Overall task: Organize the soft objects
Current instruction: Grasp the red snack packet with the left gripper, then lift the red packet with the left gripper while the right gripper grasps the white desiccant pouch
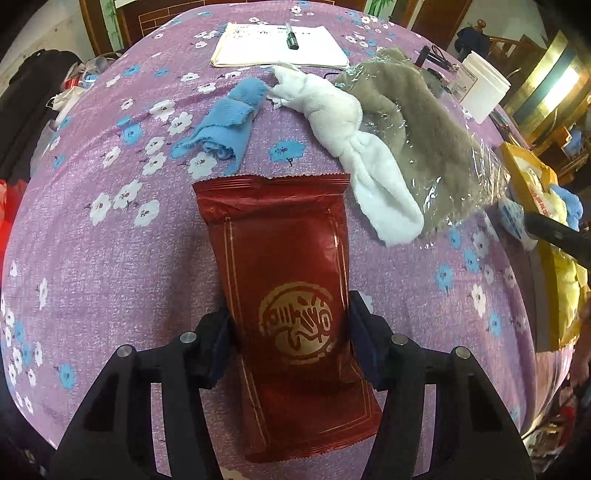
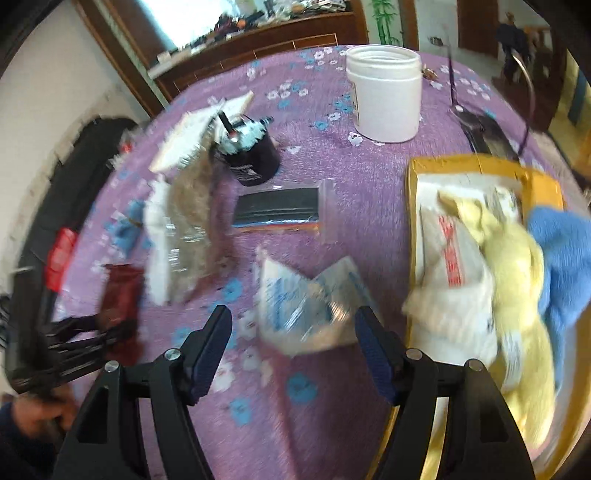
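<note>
A purple flowered tablecloth [image 1: 110, 258] covers the whole table and carries everything. At its right side sits a yellow cardboard box [image 2: 443, 166] holding a yellow cloth [image 2: 517, 266], a blue cloth [image 2: 565, 243] and a white bag. Near the far edge stand a white plastic jar [image 2: 384, 92] and a notepad [image 1: 277, 46] with a pen [image 1: 291, 35] lying on it. A grey plush cloth in clear wrap [image 1: 417, 125] lies beside a knotted white towel [image 1: 343, 125], which touches it; a small blue towel [image 1: 225, 122] sits just left of the white one. The left gripper [image 1: 290, 328] has its fingers clamped on both sides of a red snack packet [image 1: 284, 266]. The right gripper [image 2: 293, 350] hangs with fingers spread apart, a crinkled white-and-blue packet [image 2: 306, 299] lying on the cloth between and beyond them; this view is blurred
</note>
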